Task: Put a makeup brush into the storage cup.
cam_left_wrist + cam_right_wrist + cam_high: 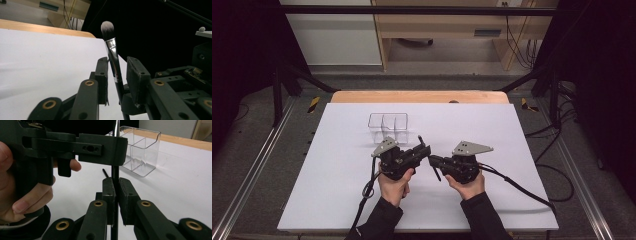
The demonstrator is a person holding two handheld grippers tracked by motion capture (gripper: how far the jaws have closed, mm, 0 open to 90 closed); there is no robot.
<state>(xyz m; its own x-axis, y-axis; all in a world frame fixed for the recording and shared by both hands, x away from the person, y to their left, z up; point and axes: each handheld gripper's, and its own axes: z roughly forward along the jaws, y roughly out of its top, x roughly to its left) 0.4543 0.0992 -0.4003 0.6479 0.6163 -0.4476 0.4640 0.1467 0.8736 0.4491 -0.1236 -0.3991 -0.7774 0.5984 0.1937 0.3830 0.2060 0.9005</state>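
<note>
A makeup brush (pixel 111 47) with a black handle, silver ferrule and grey-white bristles stands upright between my two grippers. My right gripper (pixel 117 187) is shut on the lower handle (pixel 115 171). My left gripper (pixel 117 72) has the brush between its jaws higher up. The handle lies against one pad, and a gap shows on the other side. In the high view the left gripper (pixel 424 150) and the right gripper (pixel 432 160) meet tip to tip at the table's middle, with the brush (pixel 436 172) slanting across them. The left gripper (pixel 117 147) crosses the top of the right gripper view.
A clear plastic organizer box (pixel 388 126) with dividers stands just behind the grippers, also seen close by as the box (pixel 140 152). White sheet (pixel 337 190) covers the table; the wooden edge (pixel 419 96) runs along the far side. Cables trail from both grippers toward the front.
</note>
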